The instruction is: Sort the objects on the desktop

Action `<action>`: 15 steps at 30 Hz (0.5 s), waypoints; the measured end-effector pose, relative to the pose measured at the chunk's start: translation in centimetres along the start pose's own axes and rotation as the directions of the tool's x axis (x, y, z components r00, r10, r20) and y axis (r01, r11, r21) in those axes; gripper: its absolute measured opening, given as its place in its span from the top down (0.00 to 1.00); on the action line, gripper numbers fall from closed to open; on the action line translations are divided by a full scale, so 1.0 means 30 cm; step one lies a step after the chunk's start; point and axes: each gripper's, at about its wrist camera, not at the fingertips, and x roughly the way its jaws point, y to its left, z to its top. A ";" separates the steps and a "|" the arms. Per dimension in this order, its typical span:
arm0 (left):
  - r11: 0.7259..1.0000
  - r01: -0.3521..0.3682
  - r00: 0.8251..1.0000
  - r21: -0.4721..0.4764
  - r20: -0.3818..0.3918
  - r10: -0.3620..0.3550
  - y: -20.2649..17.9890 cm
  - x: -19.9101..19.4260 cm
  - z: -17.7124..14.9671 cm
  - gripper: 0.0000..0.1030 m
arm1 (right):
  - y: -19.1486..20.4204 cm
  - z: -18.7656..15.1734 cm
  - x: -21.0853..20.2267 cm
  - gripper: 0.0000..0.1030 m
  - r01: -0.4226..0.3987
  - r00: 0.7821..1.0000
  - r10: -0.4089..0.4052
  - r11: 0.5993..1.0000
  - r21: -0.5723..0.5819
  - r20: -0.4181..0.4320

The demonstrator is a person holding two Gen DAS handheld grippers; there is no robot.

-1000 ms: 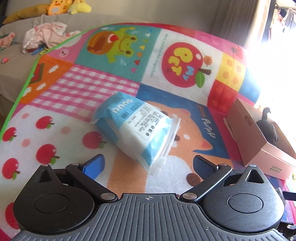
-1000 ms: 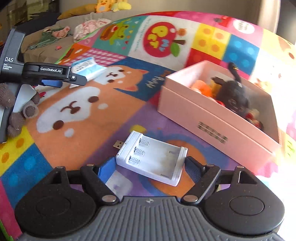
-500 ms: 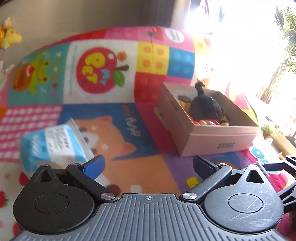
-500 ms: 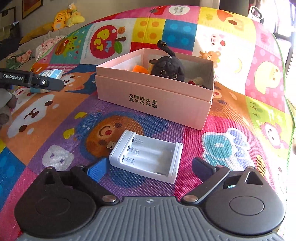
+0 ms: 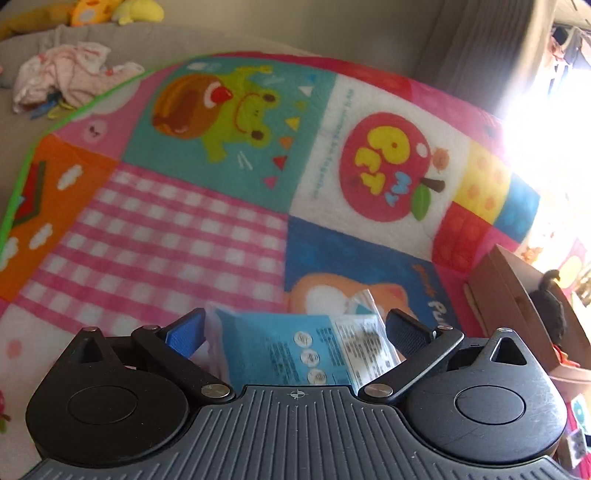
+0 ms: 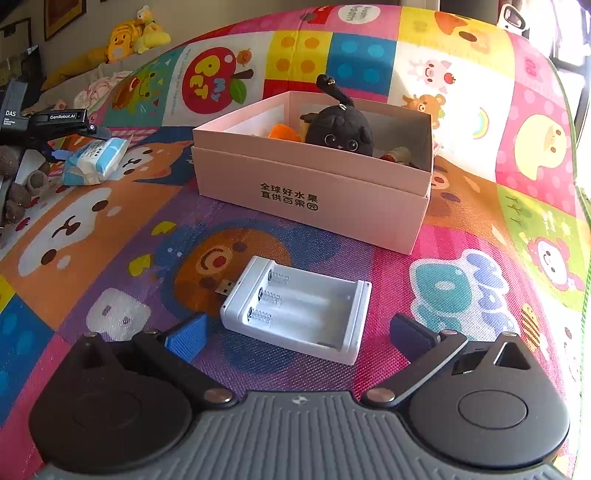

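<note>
A blue and white tissue pack lies on the colourful play mat, between the fingers of my left gripper, whose jaws stand wide and clear of it. The right wrist view shows that left gripper over the same tissue pack. A white battery holder with a USB plug lies flat just ahead of my right gripper. Its jaws are opening, and neither pad touches the holder. Behind stands a pink cardboard box holding a black plush cat and small toys.
The pink box also shows at the right edge of the left wrist view. Crumpled clothes and yellow plush toys lie on the grey surface beyond the mat's green edge. A hand in a brown knitted glove holds the left gripper.
The left gripper swung from facing the pink box back over the tissue pack, which now lies between its fingers. The right gripper's jaws widened away from the battery holder's sides.
</note>
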 end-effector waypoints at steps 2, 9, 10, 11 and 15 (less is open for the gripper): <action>0.995 0.086 0.996 0.049 -0.040 -0.084 -0.057 -0.006 -0.044 0.00 | 0.002 -0.001 0.000 0.00 0.001 1.000 -0.001 1.000 0.000 0.000; 0.887 0.345 0.933 0.308 -0.213 -0.289 -0.325 -0.076 -0.222 0.00 | 0.003 -0.002 0.001 0.00 0.002 1.000 -0.002 1.000 -0.001 0.001; 0.862 0.358 0.930 0.360 -0.215 -0.297 -0.361 -0.099 -0.245 0.00 | 0.003 -0.001 0.001 0.00 0.002 1.000 -0.002 1.000 -0.001 0.001; 0.844 0.350 0.936 0.407 -0.199 -0.292 -0.392 -0.122 -0.263 0.00 | 0.002 -0.001 0.001 0.00 0.002 1.000 -0.002 1.000 -0.002 0.001; 0.819 0.173 0.982 0.547 -0.031 -0.187 -0.489 -0.204 -0.291 0.00 | 0.002 -0.001 0.001 0.00 0.001 1.000 -0.001 1.000 -0.001 0.001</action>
